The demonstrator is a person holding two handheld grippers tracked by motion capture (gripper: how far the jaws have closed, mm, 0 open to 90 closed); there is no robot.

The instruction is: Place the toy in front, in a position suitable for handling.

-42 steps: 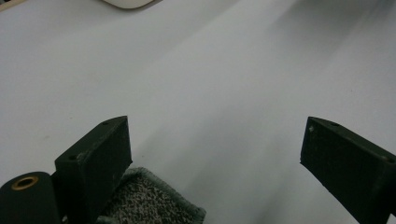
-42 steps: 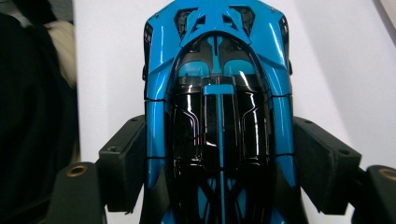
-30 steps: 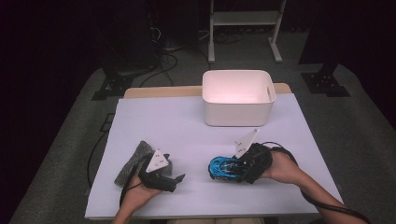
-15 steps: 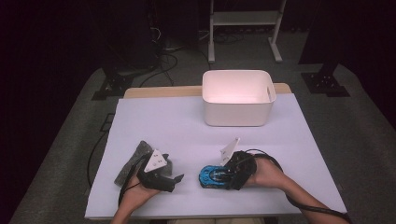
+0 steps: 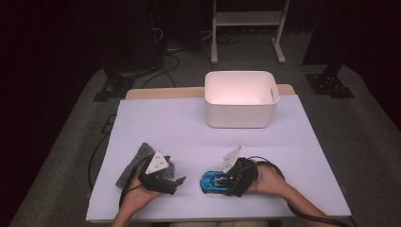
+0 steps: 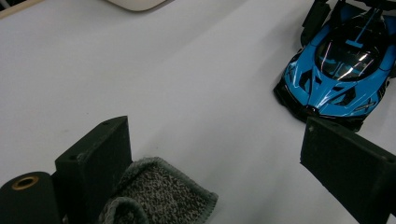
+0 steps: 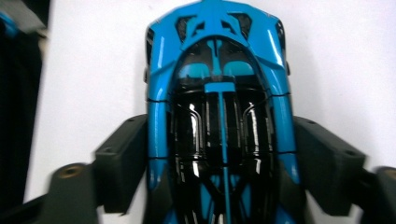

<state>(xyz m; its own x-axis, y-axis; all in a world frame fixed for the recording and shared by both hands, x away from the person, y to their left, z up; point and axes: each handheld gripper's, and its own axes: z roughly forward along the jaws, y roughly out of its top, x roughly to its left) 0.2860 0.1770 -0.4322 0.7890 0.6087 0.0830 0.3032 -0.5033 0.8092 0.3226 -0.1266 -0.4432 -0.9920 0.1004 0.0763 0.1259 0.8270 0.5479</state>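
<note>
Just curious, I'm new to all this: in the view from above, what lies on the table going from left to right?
Grey cloth → left tool → blue toy car → right tool astride the car. The white tub sits farther back.

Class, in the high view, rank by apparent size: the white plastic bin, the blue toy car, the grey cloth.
1. White plastic bin, largest.
2. Grey cloth, partly hidden by the left gripper.
3. Blue toy car, similar, partly covered.

Each hand held a black gripper. The left gripper [image 5: 166, 179] and the right gripper [image 5: 231, 180] each had a pale three-cornered plate on top and a black cable trailing back. Their jaws were thick, dark, blocky pads. The forearms were bare.
</note>
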